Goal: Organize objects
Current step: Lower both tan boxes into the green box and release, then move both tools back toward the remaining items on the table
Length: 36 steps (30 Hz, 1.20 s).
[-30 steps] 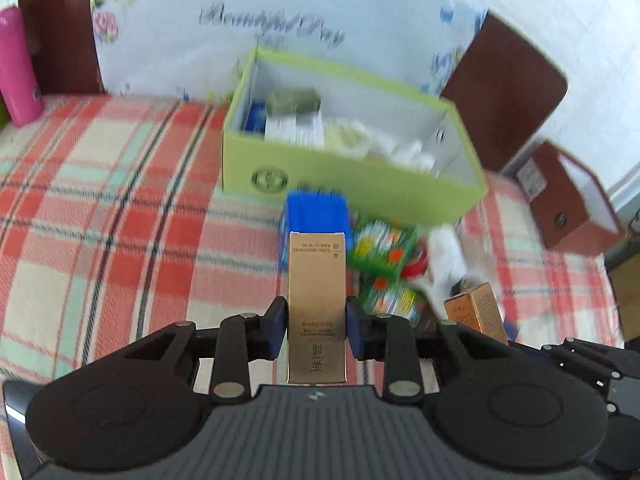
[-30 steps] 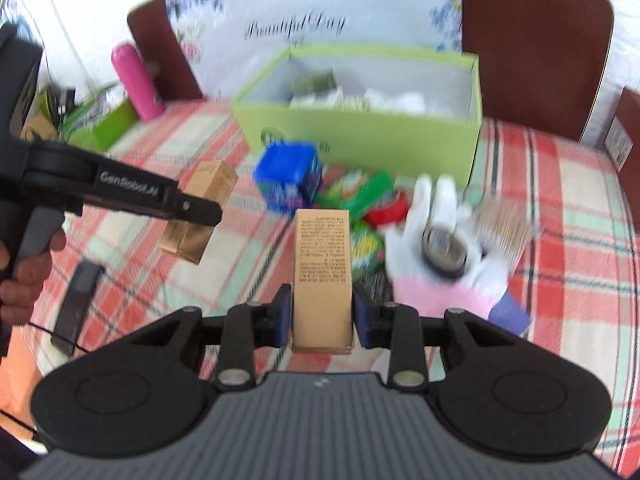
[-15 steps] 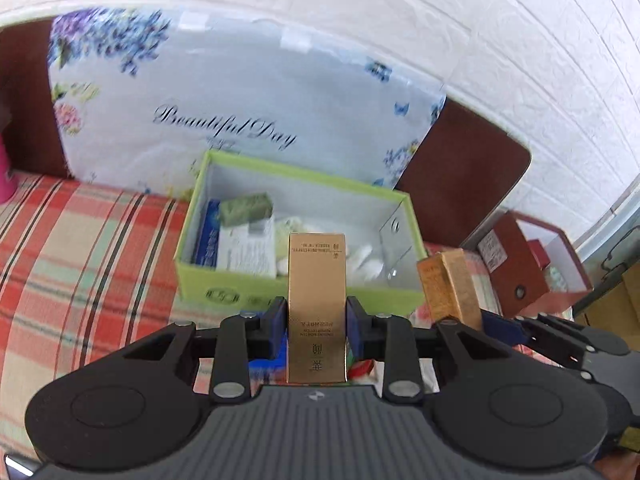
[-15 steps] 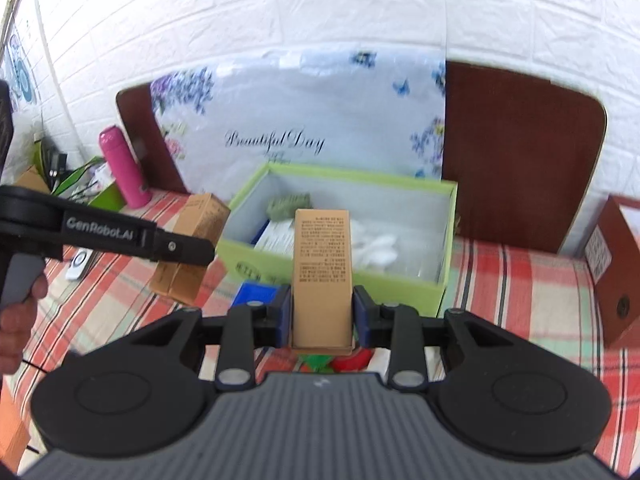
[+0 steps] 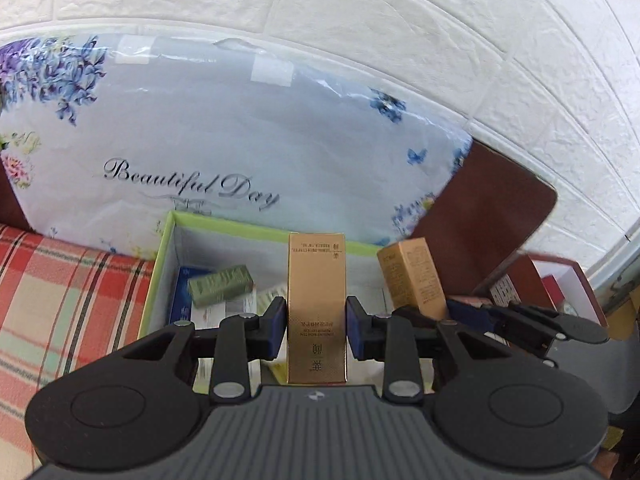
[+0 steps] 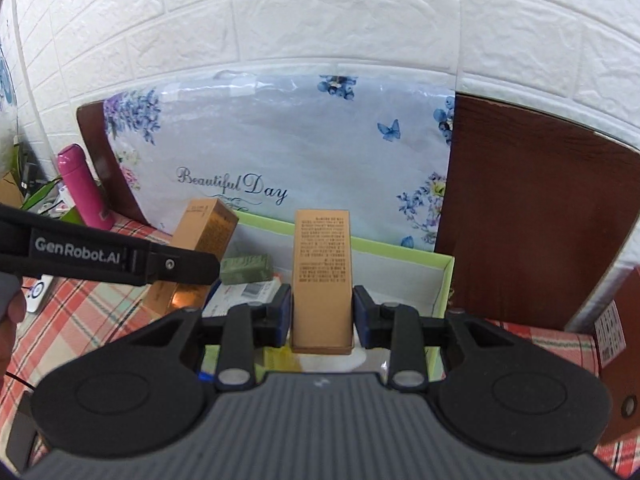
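Observation:
My left gripper (image 5: 317,330) is shut on a shiny gold carton (image 5: 317,300) and holds it over the open green box (image 5: 164,248). My right gripper (image 6: 322,316) is shut on a matte tan carton (image 6: 322,268) over the same green box (image 6: 446,276), to the right of the left one. Each carton shows in the other view: the tan one in the left wrist view (image 5: 412,276), the gold one in the right wrist view (image 6: 208,232). Inside the box lie a green packet (image 5: 221,290), a blue packet (image 5: 182,300) and white papers.
A floral "Beautiful Day" bag (image 5: 200,152) leans on a brown headboard (image 6: 532,216) behind the box. A pink bottle (image 6: 82,188) stands at the left. A dark red open box (image 5: 560,284) stands at the right. The plaid cloth (image 5: 60,292) spreads left.
Both grippers have moved up and forward from the pile of items on the cloth to above the green box, each keeping its carton. The pile has dropped out of view.

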Available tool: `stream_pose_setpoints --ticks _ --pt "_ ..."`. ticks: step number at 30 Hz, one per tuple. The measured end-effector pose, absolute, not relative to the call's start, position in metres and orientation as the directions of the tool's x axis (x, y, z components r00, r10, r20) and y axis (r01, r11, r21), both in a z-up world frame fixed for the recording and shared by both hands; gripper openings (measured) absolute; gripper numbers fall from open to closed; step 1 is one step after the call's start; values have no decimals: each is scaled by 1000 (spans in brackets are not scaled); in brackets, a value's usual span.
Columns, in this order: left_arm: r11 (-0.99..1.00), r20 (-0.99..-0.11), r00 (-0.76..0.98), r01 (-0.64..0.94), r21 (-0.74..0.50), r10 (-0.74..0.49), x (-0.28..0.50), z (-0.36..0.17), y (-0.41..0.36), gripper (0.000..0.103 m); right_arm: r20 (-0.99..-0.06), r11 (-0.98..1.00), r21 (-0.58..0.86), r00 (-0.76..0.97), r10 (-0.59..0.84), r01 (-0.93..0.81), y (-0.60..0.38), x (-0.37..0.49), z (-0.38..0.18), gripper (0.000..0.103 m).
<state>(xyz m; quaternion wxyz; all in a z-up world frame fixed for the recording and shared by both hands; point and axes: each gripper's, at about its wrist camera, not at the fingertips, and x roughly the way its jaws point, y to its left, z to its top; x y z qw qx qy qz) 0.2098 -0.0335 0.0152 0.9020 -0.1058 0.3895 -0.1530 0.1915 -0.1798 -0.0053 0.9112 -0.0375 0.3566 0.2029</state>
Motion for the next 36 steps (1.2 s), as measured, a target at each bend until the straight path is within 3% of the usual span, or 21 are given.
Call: stream_pose_setpoints --ticks 2,3,4,8,10,15,26,36 --pt "942 -673 663 178 -284 -328 220 2 -34 72 -668 912 56 664 337 -407 -176 205 -18 32" --pt "954 -697 655 152 -258 -293 225 -5 -35 83 -676 908 38 659 330 -417 -175 211 -27 45" --pt "962 -718 643 132 -240 -267 228 -12 -34 80 -692 906 14 650 315 -424 -172 215 -35 64" --pt "956 -752 597 100 -277 -280 217 -27 -19 79 -718 900 -61 645 260 -431 -171 208 -59 70" --pt "955 -762 587 74 -287 -274 206 -29 -11 79 -713 907 -43 649 265 -419 -175 197 -61 85" --pt "949 -777 566 30 -313 -274 172 -30 6 80 -703 924 6 656 276 -383 -183 165 -53 98" --pt "958 -814 522 23 -286 -256 105 -26 16 80 -690 934 77 657 303 -350 -194 91 -16 103" --pt "959 -843 457 114 -261 -284 64 -32 4 80 -756 938 82 593 279 -337 -203 16 -32 103"
